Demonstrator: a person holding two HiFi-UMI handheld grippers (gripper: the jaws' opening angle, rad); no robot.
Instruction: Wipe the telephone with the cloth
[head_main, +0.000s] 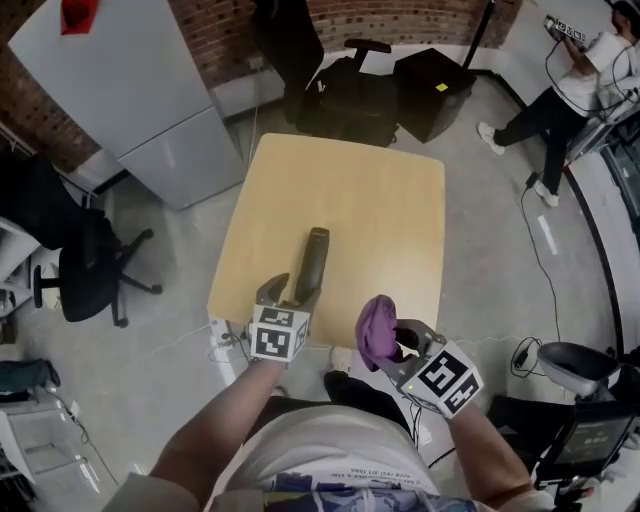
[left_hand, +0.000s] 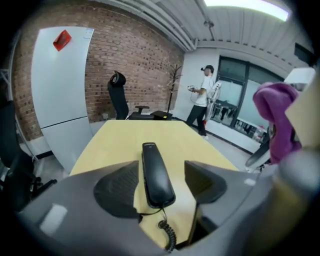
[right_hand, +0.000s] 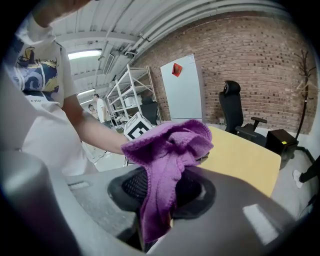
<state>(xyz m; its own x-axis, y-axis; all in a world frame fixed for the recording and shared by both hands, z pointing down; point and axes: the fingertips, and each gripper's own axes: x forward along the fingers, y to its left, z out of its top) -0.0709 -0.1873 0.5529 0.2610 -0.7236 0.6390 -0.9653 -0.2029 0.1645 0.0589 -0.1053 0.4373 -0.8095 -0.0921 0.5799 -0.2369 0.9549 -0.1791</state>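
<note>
A black telephone handset (head_main: 313, 260) lies lengthwise on the light wooden table (head_main: 370, 200), near its front edge. My left gripper (head_main: 290, 292) is open around the handset's near end. In the left gripper view the handset (left_hand: 156, 172) sits between the two dark pads (left_hand: 117, 189) with a gap on each side, and its coiled cord (left_hand: 167, 234) trails off the table edge. My right gripper (head_main: 396, 345) hovers in front of the table's near edge, shut on a bunched purple cloth (head_main: 376, 330). The right gripper view shows the cloth (right_hand: 167, 160) pinched between the jaws and draped over them.
A grey cabinet (head_main: 150, 90) stands at the far left and a black office chair (head_main: 95, 265) at the left. A black chair and box (head_main: 400, 90) sit beyond the table. A person (head_main: 560, 95) stands at the far right. Cables (head_main: 555, 270) lie on the floor.
</note>
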